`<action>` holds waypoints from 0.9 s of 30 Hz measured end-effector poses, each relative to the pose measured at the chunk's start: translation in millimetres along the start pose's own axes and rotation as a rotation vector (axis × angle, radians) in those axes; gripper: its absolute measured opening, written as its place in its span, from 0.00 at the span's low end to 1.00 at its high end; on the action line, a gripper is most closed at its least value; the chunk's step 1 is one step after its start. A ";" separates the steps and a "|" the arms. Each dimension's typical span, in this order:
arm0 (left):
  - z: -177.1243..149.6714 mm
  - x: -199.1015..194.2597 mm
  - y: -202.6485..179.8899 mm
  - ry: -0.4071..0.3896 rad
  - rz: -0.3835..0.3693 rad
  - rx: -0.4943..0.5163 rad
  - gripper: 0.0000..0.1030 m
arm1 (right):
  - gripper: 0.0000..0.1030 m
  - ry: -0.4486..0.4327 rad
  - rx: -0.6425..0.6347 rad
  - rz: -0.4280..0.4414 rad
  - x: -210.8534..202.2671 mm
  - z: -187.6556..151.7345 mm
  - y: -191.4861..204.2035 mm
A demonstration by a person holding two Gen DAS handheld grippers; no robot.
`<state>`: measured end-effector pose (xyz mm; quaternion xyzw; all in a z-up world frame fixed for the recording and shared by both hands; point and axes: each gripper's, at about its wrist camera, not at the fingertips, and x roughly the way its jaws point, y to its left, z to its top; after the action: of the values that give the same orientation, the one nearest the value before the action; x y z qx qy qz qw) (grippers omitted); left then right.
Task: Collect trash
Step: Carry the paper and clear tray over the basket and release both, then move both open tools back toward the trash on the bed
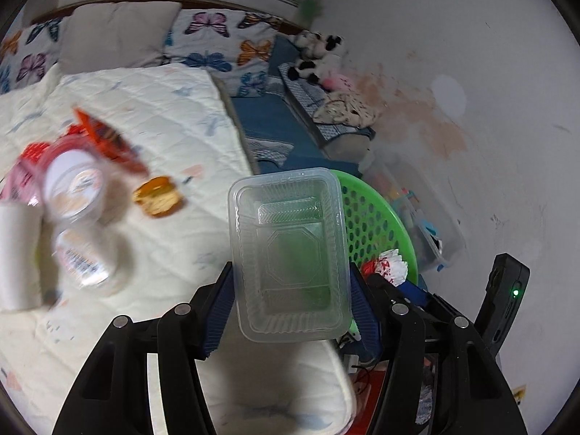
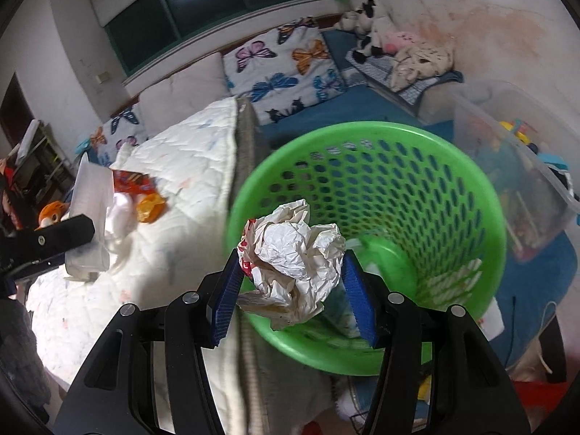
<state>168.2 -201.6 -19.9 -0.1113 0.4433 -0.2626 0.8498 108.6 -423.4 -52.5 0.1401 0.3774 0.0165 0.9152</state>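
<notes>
My left gripper [image 1: 290, 268] is shut on a clear, empty plastic food tray [image 1: 290, 250], held by its long sides above the edge of the white quilt [image 1: 152, 108]. In the right wrist view, my right gripper [image 2: 290, 272] is shut on a crumpled white paper ball [image 2: 297, 250] with red print, over the near rim of the green mesh basket [image 2: 398, 134]. Some white scraps lie at the basket's bottom. On the quilt lie an orange wrapper [image 1: 157, 195], a red packet [image 1: 105, 137], a white lidded cup [image 1: 74, 185] and a plastic bottle [image 1: 83, 257].
The basket [image 1: 377, 217] stands on blue bedding beside the quilt. A clear storage box [image 2: 525, 166] of small items is to its right against the stained wall. Butterfly pillows [image 2: 286, 61] and plush toys [image 2: 369, 32] lie at the far end.
</notes>
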 end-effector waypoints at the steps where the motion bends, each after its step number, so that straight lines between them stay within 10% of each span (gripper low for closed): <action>1: 3.0 5.8 -7.3 0.007 -0.002 0.021 0.56 | 0.55 -0.001 0.006 -0.009 -0.6 -0.1 -4.1; 27: 9.9 91.8 -76.1 0.144 -0.035 0.226 0.60 | 0.68 -0.047 0.151 -0.064 -33.6 -14.3 -67.2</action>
<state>192.9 -315.7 -45.9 -0.0034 0.4687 -0.3328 0.8182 69.5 -489.0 -57.1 0.1968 0.3605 -0.0445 0.9107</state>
